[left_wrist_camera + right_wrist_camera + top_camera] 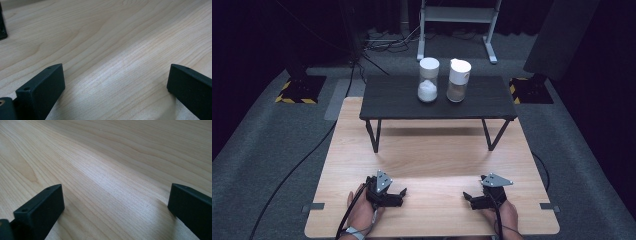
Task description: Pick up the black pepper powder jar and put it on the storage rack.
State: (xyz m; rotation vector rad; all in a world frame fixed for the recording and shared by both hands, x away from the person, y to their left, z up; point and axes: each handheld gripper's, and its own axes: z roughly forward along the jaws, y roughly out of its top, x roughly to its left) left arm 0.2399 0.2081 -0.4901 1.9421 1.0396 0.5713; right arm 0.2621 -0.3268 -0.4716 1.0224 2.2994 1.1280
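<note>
Both the left gripper (pixel 403 192) and the right gripper (pixel 467 197) rest near the table's (pixel 432 160) front edge, jaws wide apart on nothing, while two jars (pixel 428 80) stand on the dark shelf (pixel 397 100) at the far edge.

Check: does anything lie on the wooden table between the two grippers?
No. In the high view, only bare wood separates the left gripper from the right gripper on the table.

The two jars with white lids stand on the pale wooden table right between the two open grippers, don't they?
Not quite. The two jars stand on the small dark shelf at the far side of the wooden table, well away from the left gripper and right gripper, as the high view shows. Both grippers are indeed open.
</note>
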